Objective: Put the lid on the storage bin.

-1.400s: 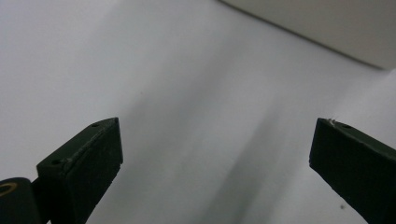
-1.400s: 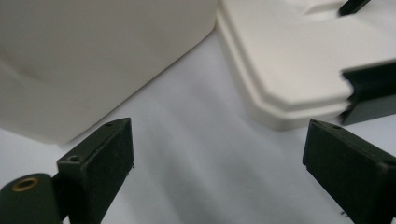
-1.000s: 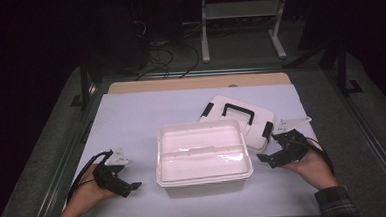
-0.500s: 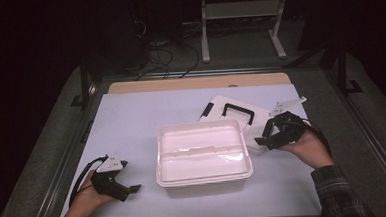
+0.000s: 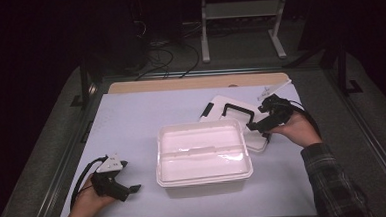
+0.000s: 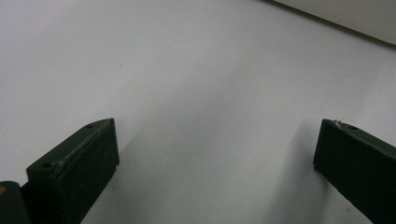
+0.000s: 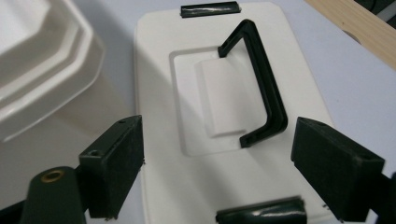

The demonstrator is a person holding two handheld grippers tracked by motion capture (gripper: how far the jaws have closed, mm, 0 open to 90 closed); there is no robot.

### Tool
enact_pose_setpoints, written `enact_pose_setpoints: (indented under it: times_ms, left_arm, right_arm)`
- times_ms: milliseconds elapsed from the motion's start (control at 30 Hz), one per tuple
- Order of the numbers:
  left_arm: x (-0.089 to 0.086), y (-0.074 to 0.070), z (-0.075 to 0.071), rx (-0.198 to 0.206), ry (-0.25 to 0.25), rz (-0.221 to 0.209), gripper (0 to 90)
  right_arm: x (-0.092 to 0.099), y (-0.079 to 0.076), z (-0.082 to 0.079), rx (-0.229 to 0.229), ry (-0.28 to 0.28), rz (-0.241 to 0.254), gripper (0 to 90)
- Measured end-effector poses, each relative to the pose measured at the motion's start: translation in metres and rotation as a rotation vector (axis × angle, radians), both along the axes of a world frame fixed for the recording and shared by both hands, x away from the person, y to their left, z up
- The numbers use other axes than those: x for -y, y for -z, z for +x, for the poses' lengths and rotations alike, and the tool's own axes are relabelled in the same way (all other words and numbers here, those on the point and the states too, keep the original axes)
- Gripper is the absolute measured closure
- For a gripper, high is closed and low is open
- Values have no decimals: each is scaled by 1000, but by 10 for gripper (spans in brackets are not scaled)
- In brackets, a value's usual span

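Nearest the camera, at the lower left of the high view, the left gripper [image 5: 133, 188] rests low on the white table [image 5: 131, 121] with its jaws spread and nothing between them; in the left gripper view the bare tabletop lies between the two black pads. Compared with a second ago it has drawn slightly toward the bottom edge and otherwise stays idle.

At frame centre stands the open white box [image 5: 203, 158], empty as far as can be seen. Behind its right corner lies the lid [image 5: 220, 106], flat on the table, its near edge hidden behind the box — black handle [image 5: 239, 112] on top, black clips at its ends.

At the right, the right gripper [image 5: 252, 127] has moved from beside the box's right wall up the frame and now hovers over the lid. Its jaws have just been closing a little, yet they stand wide apart with nothing pinched; in the right gripper view the handle [image 7: 261, 88] sits ahead of the pads, untouched.

Judged from this, the reach for the lid is under way — gripping it, probably by the handle, and setting it on the box remain to be done.
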State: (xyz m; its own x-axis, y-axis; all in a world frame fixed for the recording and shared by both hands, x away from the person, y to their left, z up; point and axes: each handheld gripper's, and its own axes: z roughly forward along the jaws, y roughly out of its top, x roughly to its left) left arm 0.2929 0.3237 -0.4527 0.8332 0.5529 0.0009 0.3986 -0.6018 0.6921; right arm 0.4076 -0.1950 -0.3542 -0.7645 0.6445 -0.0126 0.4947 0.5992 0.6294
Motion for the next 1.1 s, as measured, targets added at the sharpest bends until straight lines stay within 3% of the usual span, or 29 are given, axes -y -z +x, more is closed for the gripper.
enact_pose_setpoints:
  times_ms: [367, 567, 700, 900, 1100]
  left_arm:
    - [0, 0, 0, -1, -2, -3, 0]
    - [0, 0, 0, -2, -2, -4, 0]
    - [0, 0, 0, -2, -2, -3, 0]
    - [0, 0, 0, -1, -3, -5, 0]
    - [0, 0, 0, -2, -3, -6, 0]
  right_arm:
    - [-13, 4, 43, -24, -40, -21, 319]
    - [-21, 9, 63, -44, -55, -55, 418]
    - [-31, 14, 75, -70, -68, -104, 475]
    - [-39, 28, 86, -110, -73, -137, 585]
    - [-39, 32, 92, -127, -88, -133, 774]
